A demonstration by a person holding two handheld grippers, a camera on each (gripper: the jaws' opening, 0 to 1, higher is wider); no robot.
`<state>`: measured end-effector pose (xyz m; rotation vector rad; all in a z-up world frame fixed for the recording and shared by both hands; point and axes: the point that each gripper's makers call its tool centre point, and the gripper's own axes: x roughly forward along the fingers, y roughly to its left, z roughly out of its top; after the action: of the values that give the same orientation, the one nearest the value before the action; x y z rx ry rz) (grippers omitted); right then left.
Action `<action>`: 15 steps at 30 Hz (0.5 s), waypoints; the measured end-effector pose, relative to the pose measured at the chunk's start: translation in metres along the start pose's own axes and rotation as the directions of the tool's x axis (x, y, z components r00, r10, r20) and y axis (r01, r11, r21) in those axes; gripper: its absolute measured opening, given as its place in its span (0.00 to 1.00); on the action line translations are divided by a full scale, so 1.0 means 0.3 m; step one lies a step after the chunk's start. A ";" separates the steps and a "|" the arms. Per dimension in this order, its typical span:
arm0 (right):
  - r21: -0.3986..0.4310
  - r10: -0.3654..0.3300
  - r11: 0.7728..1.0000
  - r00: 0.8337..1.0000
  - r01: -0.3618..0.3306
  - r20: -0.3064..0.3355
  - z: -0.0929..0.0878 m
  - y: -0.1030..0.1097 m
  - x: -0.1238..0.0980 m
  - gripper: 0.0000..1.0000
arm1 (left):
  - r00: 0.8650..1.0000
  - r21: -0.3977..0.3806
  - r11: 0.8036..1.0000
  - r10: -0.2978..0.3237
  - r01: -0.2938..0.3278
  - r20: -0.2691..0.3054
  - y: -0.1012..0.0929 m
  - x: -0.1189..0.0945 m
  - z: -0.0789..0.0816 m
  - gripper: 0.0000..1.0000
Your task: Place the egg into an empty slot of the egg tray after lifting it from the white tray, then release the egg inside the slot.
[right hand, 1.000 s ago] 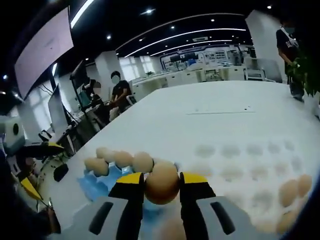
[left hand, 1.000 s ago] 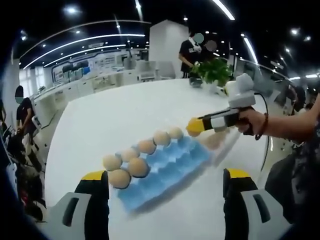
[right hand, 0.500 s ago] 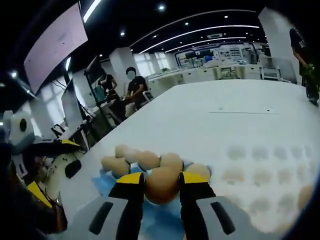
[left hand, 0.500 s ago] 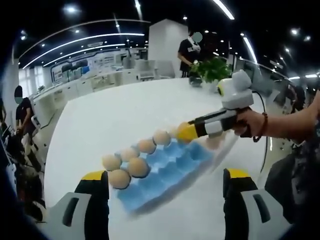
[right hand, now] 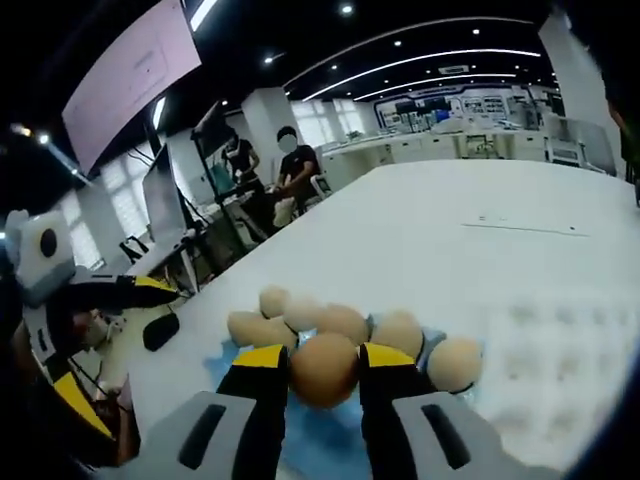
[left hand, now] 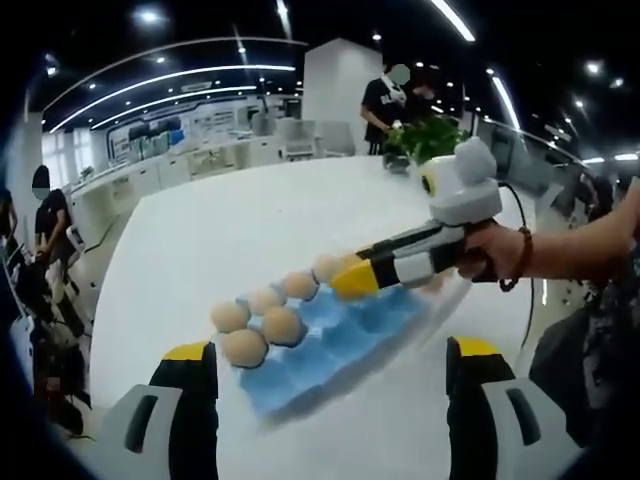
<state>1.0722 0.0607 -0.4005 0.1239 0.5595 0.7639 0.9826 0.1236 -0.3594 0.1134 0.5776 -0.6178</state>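
A blue egg tray (left hand: 340, 335) lies on the white table and holds several brown eggs (left hand: 283, 325) along its left end. In the left gripper view my right gripper (left hand: 352, 280) reaches in from the right over the tray's far row, held by a hand (left hand: 492, 255). The right gripper view has my right gripper (right hand: 323, 362) shut on a brown egg (right hand: 323, 370), low over the blue egg tray (right hand: 325, 440), just in front of the eggs (right hand: 342, 322) sitting in it. The white tray (right hand: 560, 350) with round hollows lies to the right. My left gripper (left hand: 331, 350) is open, near the tray's front.
A potted plant (left hand: 430, 138) stands at the table's far right edge, with a person behind it. The left gripper (right hand: 95, 292) hangs off the table's left side in the right gripper view. People sit at desks with a monitor (right hand: 165, 195) beyond that edge.
My right gripper has carried the egg from the white tray's side to the left, over the blue egg tray and lower toward it. The left gripper has stayed open and about still.
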 end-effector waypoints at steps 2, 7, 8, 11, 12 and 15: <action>-0.002 0.001 1.000 1.000 -0.001 -0.004 -0.003 0.004 0.010 0.28 | 1.000 -0.001 1.000 0.002 -0.002 0.002 0.001 -0.003 0.000 0.97; -0.009 0.005 1.000 1.000 -0.006 -0.006 -0.008 0.014 0.030 0.29 | 1.000 -0.011 1.000 0.002 -0.002 0.017 0.004 -0.010 0.003 0.97; -0.011 0.006 1.000 1.000 -0.006 -0.007 -0.009 0.015 0.032 0.29 | 1.000 -0.018 1.000 -0.001 0.001 0.027 0.003 -0.012 0.007 0.97; -0.023 0.006 1.000 1.000 -0.006 -0.020 -0.020 0.019 0.048 0.29 | 1.000 -0.019 1.000 0.001 -0.001 0.027 0.005 -0.014 0.005 0.97; -0.017 0.009 1.000 1.000 -0.010 -0.019 -0.021 0.021 0.055 0.29 | 1.000 -0.016 1.000 0.004 -0.003 0.024 0.006 -0.015 0.002 0.97; -0.029 0.010 1.000 0.999 -0.011 -0.030 -0.030 0.027 0.072 0.29 | 1.000 -0.022 1.000 0.002 -0.001 0.026 0.006 -0.020 -0.002 0.97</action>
<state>1.0751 0.0806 -0.4149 0.0885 0.5765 0.7849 0.9794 0.1282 -0.3566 0.0852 0.5593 -0.6108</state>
